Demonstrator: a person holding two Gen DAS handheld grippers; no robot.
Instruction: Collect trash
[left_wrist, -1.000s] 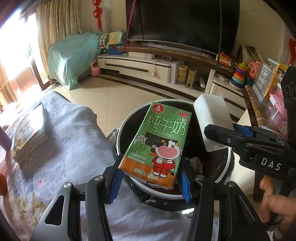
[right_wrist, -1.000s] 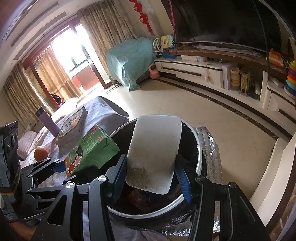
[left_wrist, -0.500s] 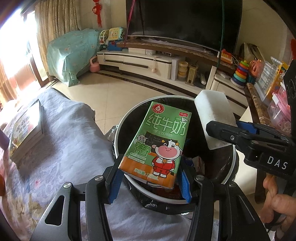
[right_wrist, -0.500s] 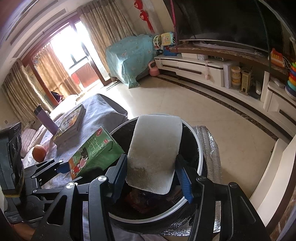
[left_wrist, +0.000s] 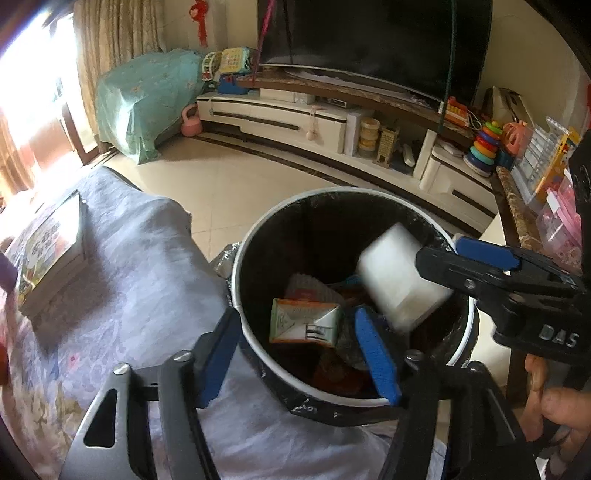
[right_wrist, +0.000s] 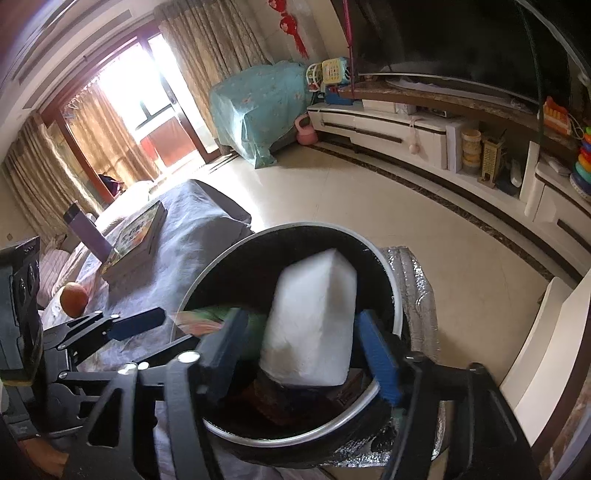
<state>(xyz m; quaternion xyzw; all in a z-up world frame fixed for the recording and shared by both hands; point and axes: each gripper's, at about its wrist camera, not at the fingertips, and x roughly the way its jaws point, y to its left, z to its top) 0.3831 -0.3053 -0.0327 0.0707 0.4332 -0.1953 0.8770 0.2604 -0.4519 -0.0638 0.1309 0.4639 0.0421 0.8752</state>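
Observation:
A round bin (left_wrist: 467, 332) with a black liner and white rim stands beside the table; it also shows in the right wrist view (right_wrist: 397, 306). The green milk carton (left_wrist: 304, 322) lies inside it on other trash, free of my left gripper (left_wrist: 301, 349), which is open above the bin's near rim. A white sponge block (right_wrist: 314, 325) is tilted and blurred between the spread fingers of my open right gripper (right_wrist: 301, 350), over the bin; it also shows in the left wrist view (left_wrist: 400, 282). The carton is a green blur (right_wrist: 214, 319) in the right wrist view.
A grey cloth covers the table (left_wrist: 122, 266), with a book (left_wrist: 51, 251) on it, plus an orange (right_wrist: 74, 299) and a purple bottle (right_wrist: 86, 234). A TV cabinet (left_wrist: 295, 118) with toys runs along the far wall. Silver foil (right_wrist: 417, 288) lies by the bin.
Both grippers opened. The milk carton dropped from the left gripper into the bin. The sponge slipped loose from the right gripper and is tipping down into the bin.

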